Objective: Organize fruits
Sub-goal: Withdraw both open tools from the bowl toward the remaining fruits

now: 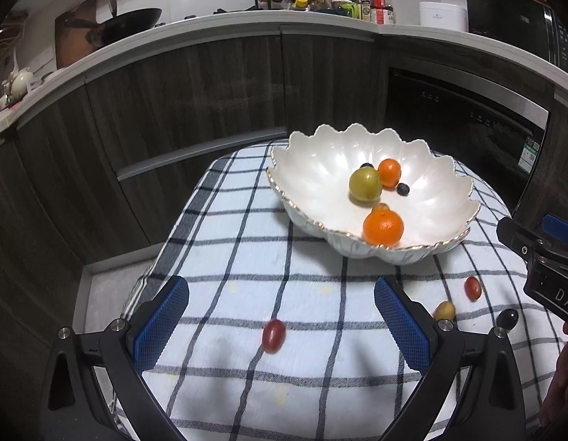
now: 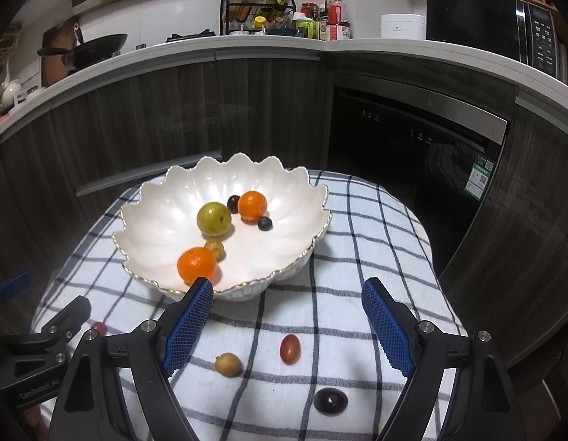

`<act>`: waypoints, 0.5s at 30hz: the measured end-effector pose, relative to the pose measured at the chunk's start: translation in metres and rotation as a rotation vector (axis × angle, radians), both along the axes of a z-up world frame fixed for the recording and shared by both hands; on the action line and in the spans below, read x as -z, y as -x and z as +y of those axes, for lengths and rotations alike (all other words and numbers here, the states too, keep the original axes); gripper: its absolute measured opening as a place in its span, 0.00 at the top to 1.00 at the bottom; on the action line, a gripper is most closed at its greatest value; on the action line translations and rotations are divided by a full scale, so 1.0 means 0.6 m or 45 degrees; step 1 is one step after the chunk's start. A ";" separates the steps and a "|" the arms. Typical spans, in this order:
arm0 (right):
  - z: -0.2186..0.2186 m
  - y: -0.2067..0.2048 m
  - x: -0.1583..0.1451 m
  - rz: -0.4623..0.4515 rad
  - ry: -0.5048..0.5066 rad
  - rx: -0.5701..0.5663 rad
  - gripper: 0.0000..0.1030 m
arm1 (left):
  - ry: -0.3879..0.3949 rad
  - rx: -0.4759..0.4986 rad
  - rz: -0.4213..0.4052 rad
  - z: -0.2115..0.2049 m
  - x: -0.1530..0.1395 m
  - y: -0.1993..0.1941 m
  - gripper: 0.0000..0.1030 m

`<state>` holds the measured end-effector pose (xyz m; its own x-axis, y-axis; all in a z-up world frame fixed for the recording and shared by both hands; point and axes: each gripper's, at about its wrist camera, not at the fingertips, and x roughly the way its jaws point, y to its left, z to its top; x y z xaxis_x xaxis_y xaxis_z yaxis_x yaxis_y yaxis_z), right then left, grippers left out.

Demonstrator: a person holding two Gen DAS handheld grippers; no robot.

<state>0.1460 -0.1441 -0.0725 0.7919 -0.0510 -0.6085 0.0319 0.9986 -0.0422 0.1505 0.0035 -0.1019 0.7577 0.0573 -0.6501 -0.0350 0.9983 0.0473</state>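
A white scalloped bowl stands on a checked cloth. In it lie two oranges, a green fruit, a small yellow fruit and two dark grapes. On the cloth lie a red grape, another red grape, a yellow fruit and a dark grape. My left gripper is open around the first red grape. My right gripper is open above the loose fruits.
The cloth covers a small table whose edges drop off at left and far side. Dark kitchen cabinets and a dishwasher stand behind. The right gripper's body shows at the right edge of the left wrist view.
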 end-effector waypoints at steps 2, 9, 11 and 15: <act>0.000 -0.001 0.009 0.011 -0.002 0.004 0.18 | 0.006 -0.004 0.009 0.002 0.008 0.003 0.00; -0.004 -0.001 0.040 0.041 -0.001 0.037 0.18 | -0.008 -0.014 0.017 0.001 0.033 0.008 0.00; -0.007 -0.001 0.048 0.055 -0.015 0.051 0.18 | -0.006 -0.034 -0.012 0.002 0.034 0.012 0.00; -0.009 -0.003 0.060 0.069 -0.026 0.057 0.19 | -0.026 -0.047 -0.016 0.001 0.042 0.014 0.01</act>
